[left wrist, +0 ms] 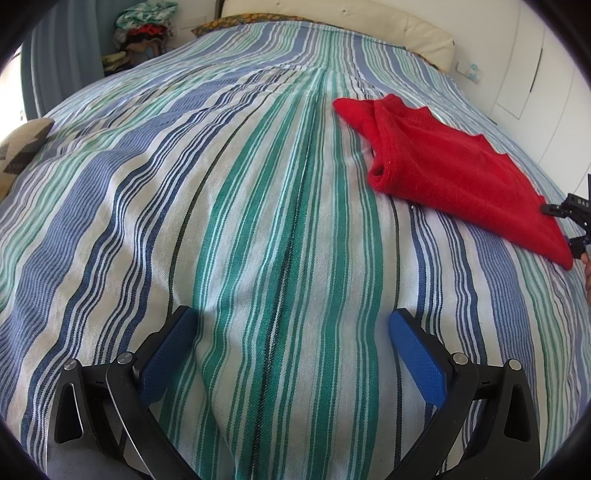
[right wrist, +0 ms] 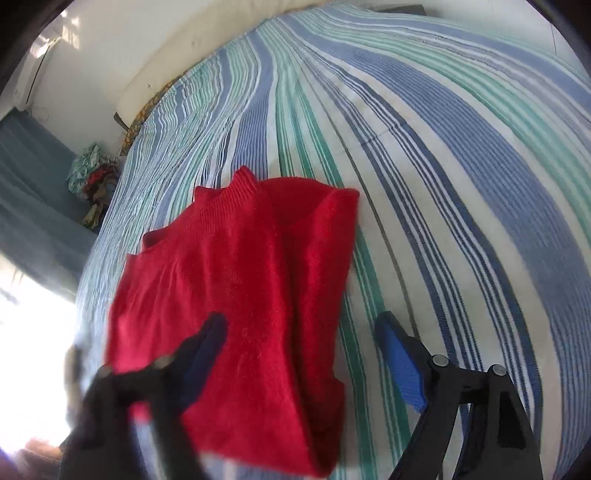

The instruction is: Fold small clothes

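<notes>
Left wrist view: the left tongs are seen spread wide above the striped blue, green and white bedspread, with nothing between the blue pads. The red knitted sleeveless top is laid flat on the bed, well off to the right of them. Its ribbed shoulder end is pointed up the bed towards the cream headboard; its long axis is run diagonally from there down to the hem at the right edge, where a part of the right tongs is glimpsed just beside the cloth.

Right wrist view: the right tongs are held open, one blurred finger over the red cloth, the other over bare bedspread; the right edge of the top lies between them, and no pinch is made yet. The top's long axis is seen running away from the camera, neck end farthest. It is judged that a clean fold is best got if that side edge is pinched near the hem and carried straight across, with edges matched and the knit kept unstretched.
</notes>
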A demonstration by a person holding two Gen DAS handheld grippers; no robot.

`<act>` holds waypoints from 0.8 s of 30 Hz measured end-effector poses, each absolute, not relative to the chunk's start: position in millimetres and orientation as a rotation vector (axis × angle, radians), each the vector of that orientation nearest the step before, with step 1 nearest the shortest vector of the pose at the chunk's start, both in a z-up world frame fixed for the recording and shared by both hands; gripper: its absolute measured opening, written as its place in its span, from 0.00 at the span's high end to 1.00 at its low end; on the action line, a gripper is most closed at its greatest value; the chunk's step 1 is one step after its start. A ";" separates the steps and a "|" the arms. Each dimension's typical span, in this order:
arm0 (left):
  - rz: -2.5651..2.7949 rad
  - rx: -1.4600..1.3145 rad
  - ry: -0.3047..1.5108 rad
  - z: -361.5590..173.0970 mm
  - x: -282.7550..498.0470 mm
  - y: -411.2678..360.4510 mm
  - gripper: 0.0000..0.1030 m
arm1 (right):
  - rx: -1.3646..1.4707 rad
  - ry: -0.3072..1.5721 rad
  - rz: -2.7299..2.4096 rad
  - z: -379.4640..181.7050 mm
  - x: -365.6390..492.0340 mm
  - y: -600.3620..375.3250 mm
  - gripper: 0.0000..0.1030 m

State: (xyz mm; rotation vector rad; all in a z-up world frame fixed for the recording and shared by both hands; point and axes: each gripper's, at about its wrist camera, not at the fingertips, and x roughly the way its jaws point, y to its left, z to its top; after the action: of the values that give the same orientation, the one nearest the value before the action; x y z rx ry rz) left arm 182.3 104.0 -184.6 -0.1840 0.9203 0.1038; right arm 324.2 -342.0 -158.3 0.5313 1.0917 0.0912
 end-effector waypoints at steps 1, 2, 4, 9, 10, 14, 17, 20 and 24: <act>0.104 -0.184 0.920 -184.5 182.0 104.1 0.00 | 0.515 1.111 0.094 -165.0 328.0 -335.6 0.40; 0.103 -0.186 0.919 -184.5 182.4 104.1 0.00 | 0.457 1.128 0.071 -168.3 330.8 -329.1 0.78; 0.102 -0.190 0.917 -184.7 181.5 105.1 0.00 | 0.425 1.117 0.033 -162.1 333.2 -323.4 0.91; 0.106 -0.181 0.923 -185.5 183.8 104.0 0.00 | 0.347 1.046 0.058 -95.1 341.6 -277.8 0.92; 0.108 -0.176 0.925 -185.6 183.7 103.5 0.00 | 0.325 1.032 0.096 -79.9 345.9 -258.5 0.92; 0.107 -0.177 0.924 -185.2 184.2 103.8 0.00 | 0.278 1.032 0.245 -47.4 367.9 -164.0 0.92; 0.103 -0.183 0.921 -185.3 183.0 104.1 0.00 | 0.221 1.051 0.329 -54.8 381.5 -86.0 0.92; 0.104 -0.183 0.920 -185.5 182.6 103.8 0.00 | 0.109 1.088 0.354 -80.7 384.7 -19.3 0.92; 0.102 -0.186 0.919 -185.5 182.4 104.1 0.00 | 0.081 1.226 0.418 -131.2 391.9 27.1 0.76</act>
State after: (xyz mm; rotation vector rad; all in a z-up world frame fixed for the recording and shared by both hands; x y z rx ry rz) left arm 182.4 104.1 -185.5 -0.1856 0.9188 0.1023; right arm 391.9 27.1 -131.2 0.0812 1.2262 0.4179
